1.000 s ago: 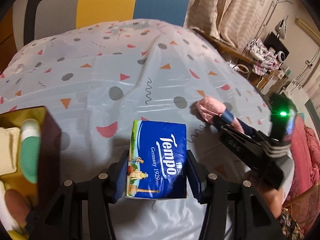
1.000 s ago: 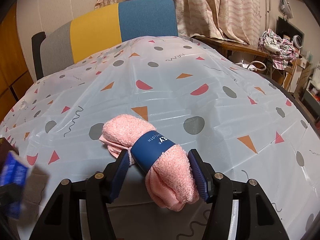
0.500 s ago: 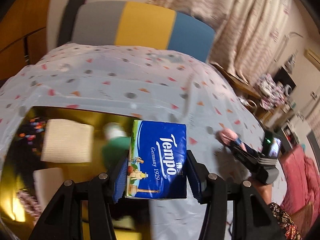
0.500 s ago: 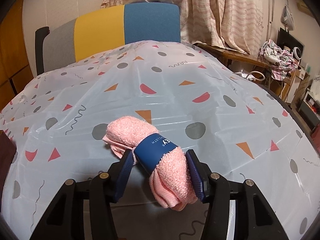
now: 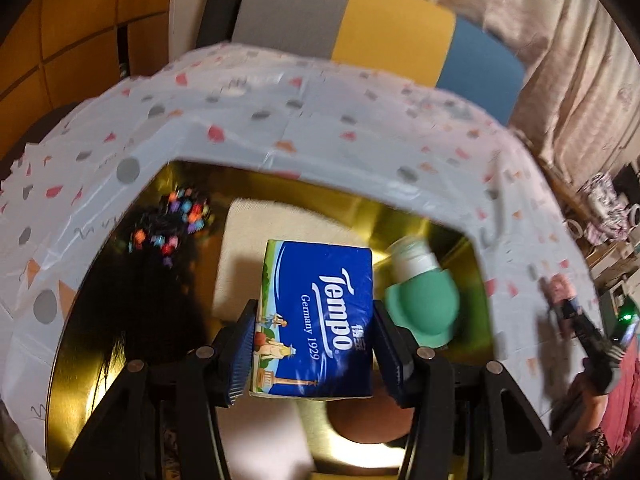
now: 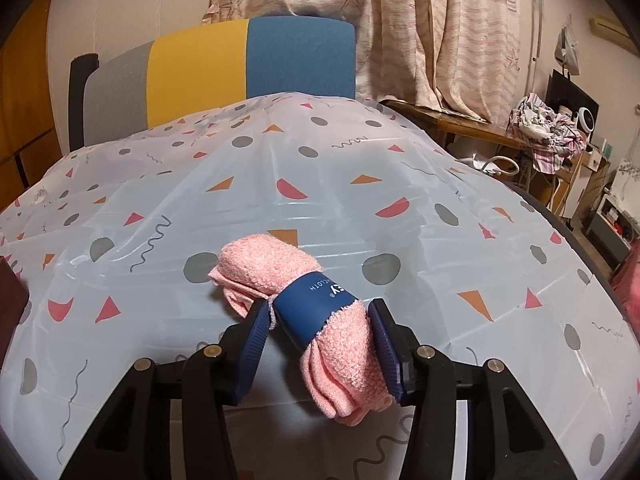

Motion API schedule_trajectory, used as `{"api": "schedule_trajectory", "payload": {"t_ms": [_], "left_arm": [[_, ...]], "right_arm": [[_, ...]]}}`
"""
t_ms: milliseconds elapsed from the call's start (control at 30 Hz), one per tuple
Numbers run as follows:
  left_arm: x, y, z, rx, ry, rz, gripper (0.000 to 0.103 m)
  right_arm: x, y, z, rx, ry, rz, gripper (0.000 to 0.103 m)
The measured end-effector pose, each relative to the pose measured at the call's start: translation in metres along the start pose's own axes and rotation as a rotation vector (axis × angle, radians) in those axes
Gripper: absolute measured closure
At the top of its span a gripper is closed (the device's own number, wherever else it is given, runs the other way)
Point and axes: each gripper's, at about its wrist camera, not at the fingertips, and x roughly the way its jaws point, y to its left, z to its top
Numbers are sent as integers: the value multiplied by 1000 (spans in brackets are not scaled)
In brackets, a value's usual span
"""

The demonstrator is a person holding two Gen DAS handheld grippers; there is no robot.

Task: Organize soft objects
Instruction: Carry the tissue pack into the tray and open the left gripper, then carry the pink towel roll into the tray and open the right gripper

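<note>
A blue Tempo tissue pack [image 5: 316, 312] sits upright between the pads of my left gripper [image 5: 312, 344], whose jaws are just easing open. It hangs over a gold-lined box [image 5: 404, 216] holding a cream cloth [image 5: 244, 248], a green bottle [image 5: 424, 304] and a black item with coloured dots [image 5: 168, 232]. On the tablecloth lies a pink rolled towel [image 6: 276, 268] with a blue band; my right gripper [image 6: 320, 344] is closing on it, and both pads touch its sides. In the left wrist view that right gripper [image 5: 576, 320] is far right.
A patterned plastic tablecloth [image 6: 360, 152] covers the table. A grey, yellow and blue chair [image 6: 248, 64] stands behind it, with curtains beyond. The box's dark corner [image 6: 10, 296] shows at the left edge. Cluttered shelves and a side table [image 6: 460, 120] stand at the right.
My left gripper carried the tissue pack leftward from the open tablecloth to over the gold-lined box. The right gripper stayed in place and narrowed its jaws onto the pink towel.
</note>
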Motion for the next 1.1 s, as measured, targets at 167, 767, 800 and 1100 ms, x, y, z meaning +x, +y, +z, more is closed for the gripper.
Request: {"api": "schedule_trajectory", "payload": {"t_ms": [167, 767, 800, 1100], "left_arm": [[-1, 3, -7, -11, -5, -47, 39], [-54, -6, -48, 83, -127, -132, 39], [-55, -6, -51, 82, -126, -138, 39], [-64, -2, -63, 55, -128, -177, 39]], "right_arm": [[1, -2, 0, 9, 5, -7, 52], [-18, 5, 0, -25, 38, 88, 60], [-18, 8, 2, -55, 51, 115, 40], [10, 21, 18, -275, 183, 82, 12]]}}
